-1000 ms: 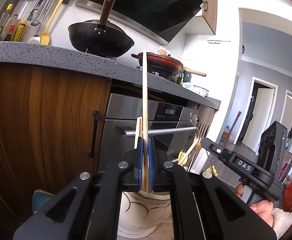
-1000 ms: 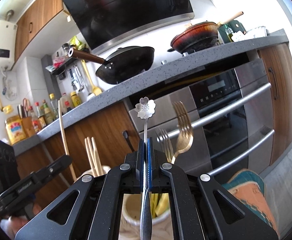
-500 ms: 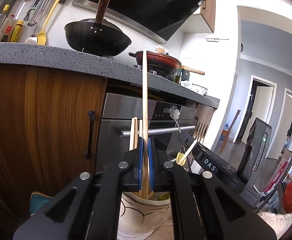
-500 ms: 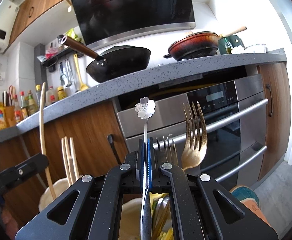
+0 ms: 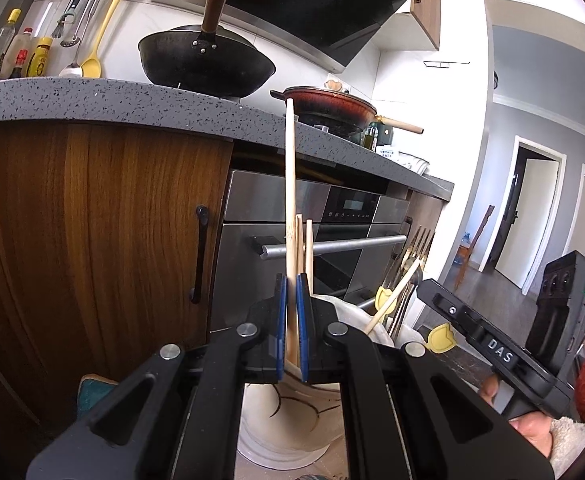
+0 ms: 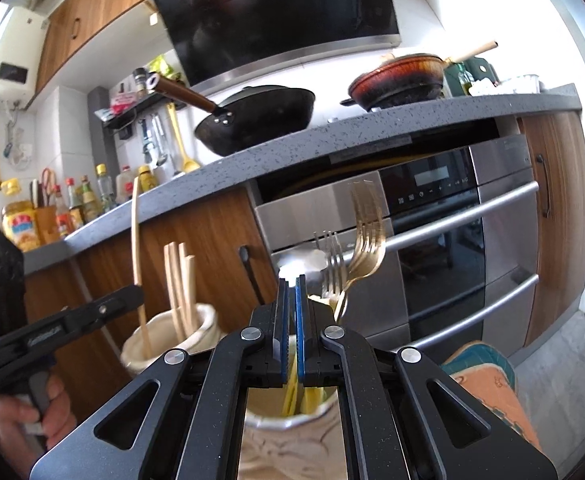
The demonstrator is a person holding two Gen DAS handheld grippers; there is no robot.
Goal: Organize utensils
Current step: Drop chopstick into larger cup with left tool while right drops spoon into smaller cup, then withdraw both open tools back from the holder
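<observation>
Left tongs (image 5: 290, 320) are clenched on one long wooden chopstick (image 5: 290, 184), and I've got it standing almost upright in front of the oven (image 5: 344, 204), its top reaching the edge of the tabletop (image 5: 132, 100) above the oven. Its lower end runs down between the blue pads into the cream jar (image 5: 284, 416) that sits low in front of the oven door. A few shorter chopsticks (image 5: 309, 244) stand in that same jar, just beside the long one. Over on my other side, the right tongs (image 6: 291, 312) hover above a second cream jar (image 6: 292, 444), also in front of the oven, toward its handle side. The pads there show a thin slit between them, and the spoon (image 6: 296, 268) is only a white blur just past their tips, so I can't tell whether they grip it or have let go. A gold fork (image 6: 366, 240) and a silver fork (image 6: 332, 264) stand tines-up in that second jar, against the oven front. The wok (image 5: 208, 64) sits on the tabletop above the oven.
</observation>
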